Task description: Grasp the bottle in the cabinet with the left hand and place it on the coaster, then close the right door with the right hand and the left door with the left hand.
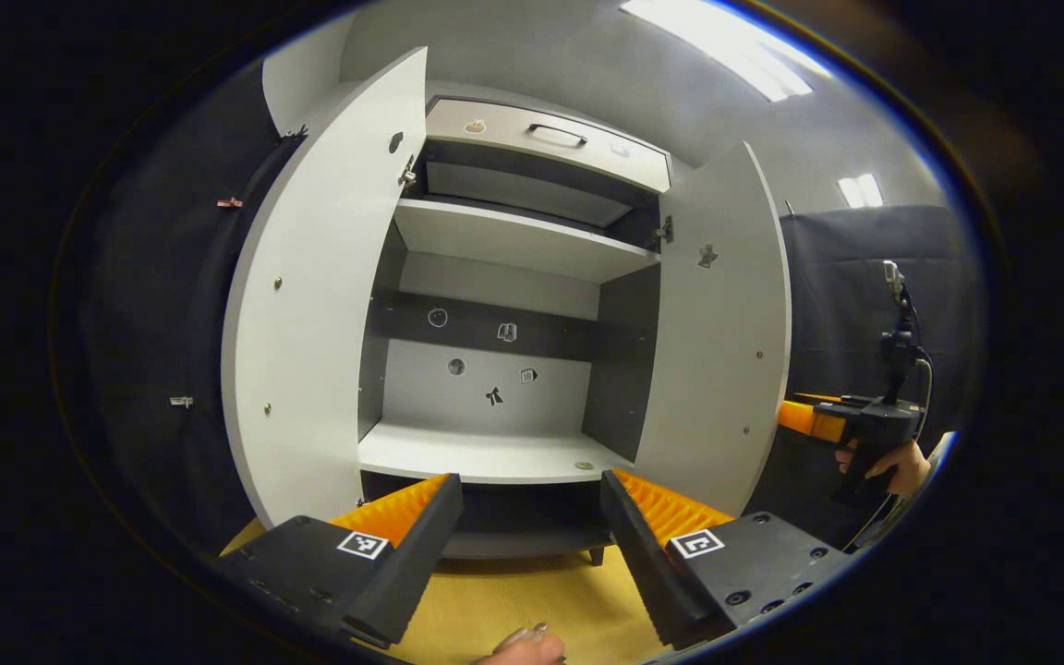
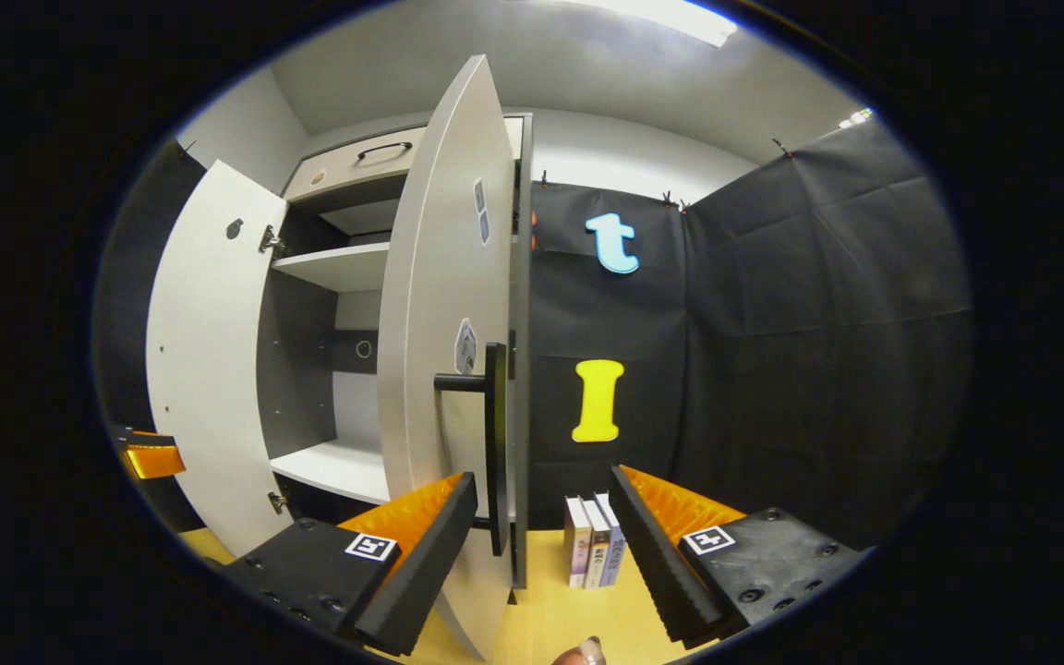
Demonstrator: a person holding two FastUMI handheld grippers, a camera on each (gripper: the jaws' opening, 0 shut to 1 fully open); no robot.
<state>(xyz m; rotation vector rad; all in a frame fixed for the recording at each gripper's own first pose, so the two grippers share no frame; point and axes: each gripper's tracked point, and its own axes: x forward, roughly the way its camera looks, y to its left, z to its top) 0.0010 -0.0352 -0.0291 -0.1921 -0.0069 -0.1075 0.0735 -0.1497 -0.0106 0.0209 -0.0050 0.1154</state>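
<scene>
Cabinet [image 1: 504, 453] shelves bare, both doors open. Right gripper [image 2: 541, 545], jaws open, nears the right door [image 2: 444, 305] handle [image 2: 493, 434]; closing it likely comes next. Left gripper [image 1: 532, 545] open, empty.

Test booth, black cloth walls [image 2: 818, 305], cabinet [image 1: 513, 240]

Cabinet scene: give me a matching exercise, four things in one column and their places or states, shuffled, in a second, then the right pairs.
Things
1. right door
2. books
3. drawer
4. left gripper

Places or states
A. at the top of the cabinet, closed, with a dark handle
B. open, nothing between its fingers, facing the cabinet's lower shelf
C. swung open, a dark bar handle on its outer face
D. standing upright on the yellow table, beside the cabinet

Pairs: 1-C, 2-D, 3-A, 4-B
</scene>
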